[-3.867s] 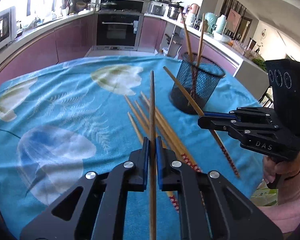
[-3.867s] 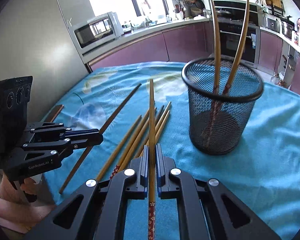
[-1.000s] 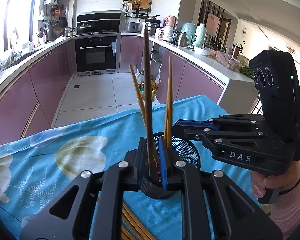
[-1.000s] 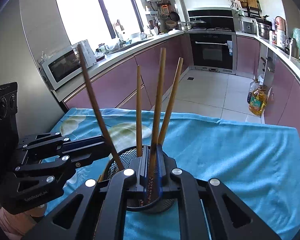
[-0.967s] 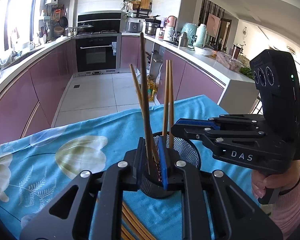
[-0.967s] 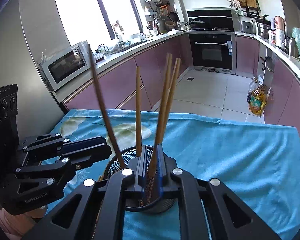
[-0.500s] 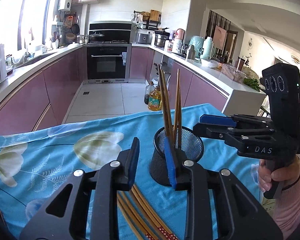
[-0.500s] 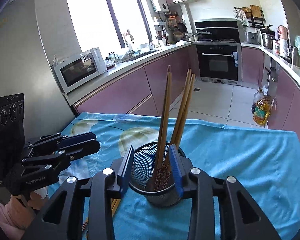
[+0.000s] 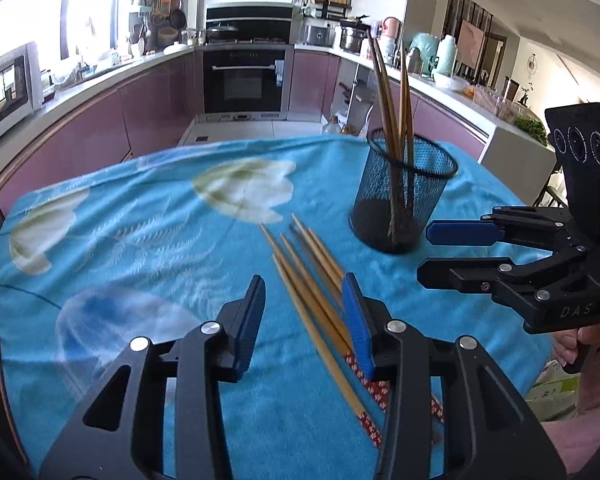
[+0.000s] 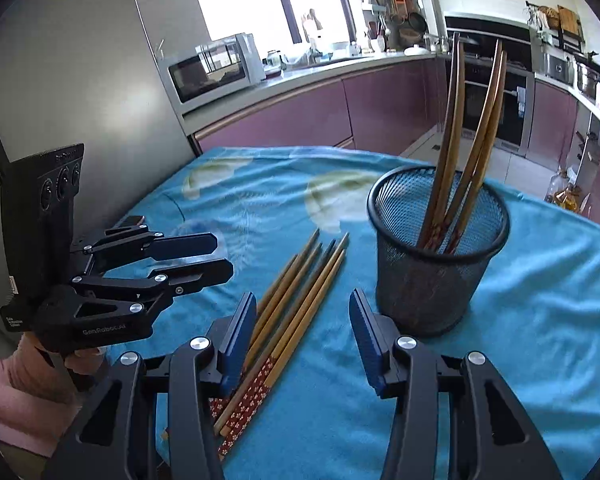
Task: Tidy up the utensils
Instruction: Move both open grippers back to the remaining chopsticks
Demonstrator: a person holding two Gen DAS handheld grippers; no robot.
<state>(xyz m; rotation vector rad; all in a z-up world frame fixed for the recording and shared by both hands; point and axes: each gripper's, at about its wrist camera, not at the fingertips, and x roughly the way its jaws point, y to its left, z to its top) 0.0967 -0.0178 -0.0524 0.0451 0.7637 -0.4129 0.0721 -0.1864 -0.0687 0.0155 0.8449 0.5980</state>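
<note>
Both grippers empty, jaws apart. Left gripper (image 9: 304,300) hovers over the loose chopsticks (image 9: 312,280) lying on the blue tablecloth (image 9: 120,220); right gripper (image 10: 302,320) hangs above the same bundle, mesh holder (image 10: 436,272) just beside its right finger. Four chopsticks (image 10: 460,152) stand in the holder, leaning on its rim.

Step in hand, as I judge it — pick the next loose chopstick each. To do it well: come down on an outer stick of the bundle, one per gripper, pinch near the middle so it does not swing, keep the two grippers off each other since they crowd the same pile. Then tilt upright and drop patterned end down, clear of the ones leaning inside.

Hard to tell: exact count of loose sticks — about five or six, they overlap and the left view is motion-blurred. Patterned red ends partly hidden under gripper fingers. Holder bottom only dimly visible through the mesh.
</note>
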